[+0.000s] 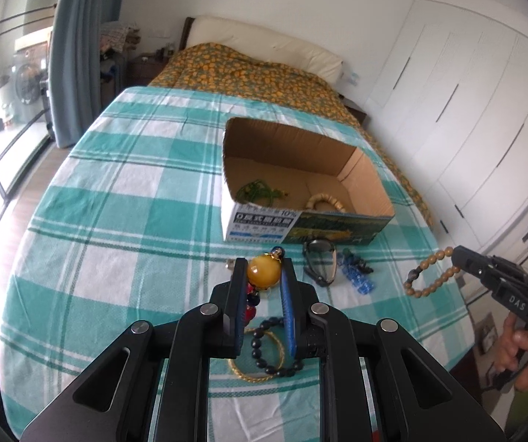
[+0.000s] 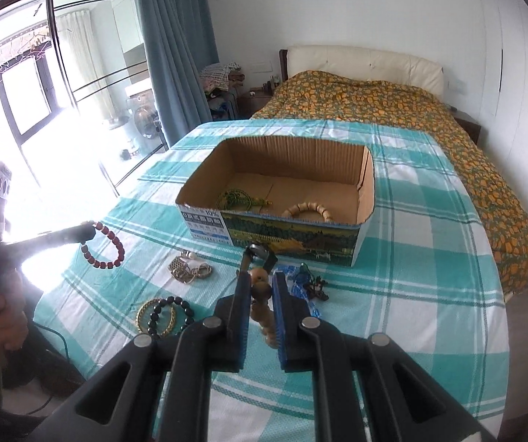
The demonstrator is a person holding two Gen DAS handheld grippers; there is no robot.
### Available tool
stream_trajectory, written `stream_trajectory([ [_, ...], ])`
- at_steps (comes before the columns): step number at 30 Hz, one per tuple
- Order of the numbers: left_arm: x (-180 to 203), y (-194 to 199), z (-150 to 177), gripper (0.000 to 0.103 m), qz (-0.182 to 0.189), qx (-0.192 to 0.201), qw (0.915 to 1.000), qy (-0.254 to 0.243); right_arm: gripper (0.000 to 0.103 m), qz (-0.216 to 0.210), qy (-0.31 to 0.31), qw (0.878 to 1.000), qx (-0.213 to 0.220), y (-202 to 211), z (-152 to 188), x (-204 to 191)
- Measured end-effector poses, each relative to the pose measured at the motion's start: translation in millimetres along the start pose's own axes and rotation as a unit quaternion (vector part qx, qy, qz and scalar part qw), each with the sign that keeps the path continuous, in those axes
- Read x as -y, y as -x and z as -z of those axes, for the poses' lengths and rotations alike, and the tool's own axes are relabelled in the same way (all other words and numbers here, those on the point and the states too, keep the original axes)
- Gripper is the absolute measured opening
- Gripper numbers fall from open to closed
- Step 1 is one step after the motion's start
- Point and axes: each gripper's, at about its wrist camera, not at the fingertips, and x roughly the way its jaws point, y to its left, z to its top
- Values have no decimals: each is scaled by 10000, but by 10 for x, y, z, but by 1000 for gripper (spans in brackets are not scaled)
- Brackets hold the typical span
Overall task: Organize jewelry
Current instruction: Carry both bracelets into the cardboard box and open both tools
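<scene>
Bracelets [image 2: 162,315] – watch [image 2: 260,252] beside them – lie before the cardboard box [image 2: 363,237].

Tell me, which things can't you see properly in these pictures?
- Left wrist view: the box front wall hides part of the cream bangle.
- Left wrist view: the left gripper covers parts of the black bead bracelet and gold bangle.
- Right wrist view: window glare blurs the left gripper holding the red bead bracelet.
- Right wrist view: the right gripper hides most of its tan bead bracelet.
</scene>
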Motion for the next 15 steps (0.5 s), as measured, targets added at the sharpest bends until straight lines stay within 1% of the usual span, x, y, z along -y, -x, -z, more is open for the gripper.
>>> stream_trajectory([
  [3, 96, -17, -253, 15, 52, 93, 9999, -131, 12, -19, 60, 9998, 169, 26, -246, 24],
  [7, 252, -130, -640, 15, 89, 213, 9991, -369, 12, 30, 191, 9992, 351, -57, -629, 67],
  [9, 315, -278, -849, 15, 77, 215, 9987, -458, 12, 35, 235, 9989, 397, -168, -839, 100],
  [12, 345, -575, -1096, 15, 104, 96, 9988, -464, 12, -50, 226, 9990, 380, -405, -1107, 156],
  [15, 365, -911, -1273, 15, -18, -6, 9987, -518, 12, -151, 152, 9994, 269, -718, -1323, 215],
])
